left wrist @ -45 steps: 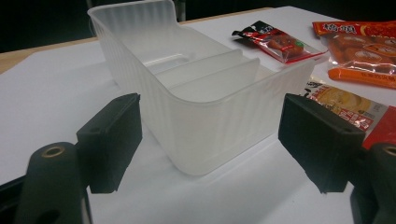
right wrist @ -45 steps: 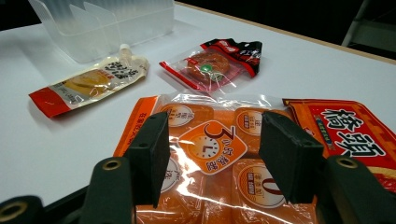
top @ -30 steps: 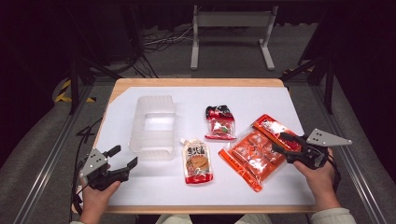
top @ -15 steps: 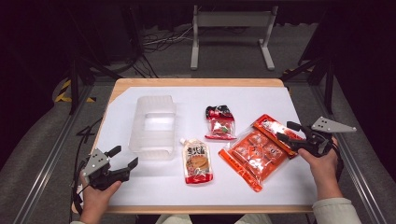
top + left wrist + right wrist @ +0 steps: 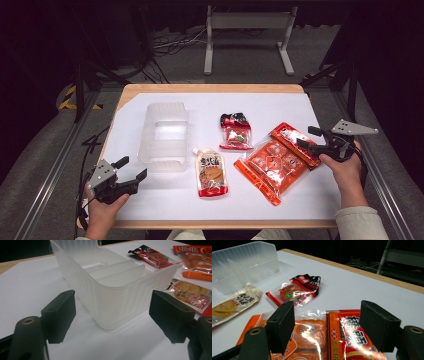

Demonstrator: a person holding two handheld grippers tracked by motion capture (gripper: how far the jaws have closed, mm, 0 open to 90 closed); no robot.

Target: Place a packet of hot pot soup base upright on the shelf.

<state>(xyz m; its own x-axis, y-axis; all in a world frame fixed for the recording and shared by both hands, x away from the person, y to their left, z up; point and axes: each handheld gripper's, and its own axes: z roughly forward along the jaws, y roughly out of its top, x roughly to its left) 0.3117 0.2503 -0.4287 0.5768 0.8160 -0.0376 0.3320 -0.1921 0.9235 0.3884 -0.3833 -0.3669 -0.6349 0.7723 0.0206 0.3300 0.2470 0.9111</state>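
Observation:
A translucent ribbed plastic bin (image 5: 165, 135) stands at the table's left, with its near wall (image 5: 117, 300) just ahead of my left gripper (image 5: 131, 168). That gripper (image 5: 115, 315) rests open at the front left, its pads apart from the bin. My right gripper (image 5: 307, 137) hovers at the right edge of a red packet (image 5: 295, 142). Its jaws have just been opening and nothing is pressed between them. In the right gripper view it (image 5: 330, 326) stands open above the red packet (image 5: 352, 337) and a large orange packet (image 5: 304, 335).
A spouted sauce pouch (image 5: 211, 172) lies front centre beside the bin. A small red-and-black snack packet (image 5: 236, 131) sits mid-table. The large orange packet (image 5: 272, 165) overlaps the red one. White paper (image 5: 270, 105) covers the wooden table; a metal stand (image 5: 245, 30) is beyond it.
My right gripper drew back to the right, off the red packet, and its jaws spread wider. The left gripper and all packets stayed put.

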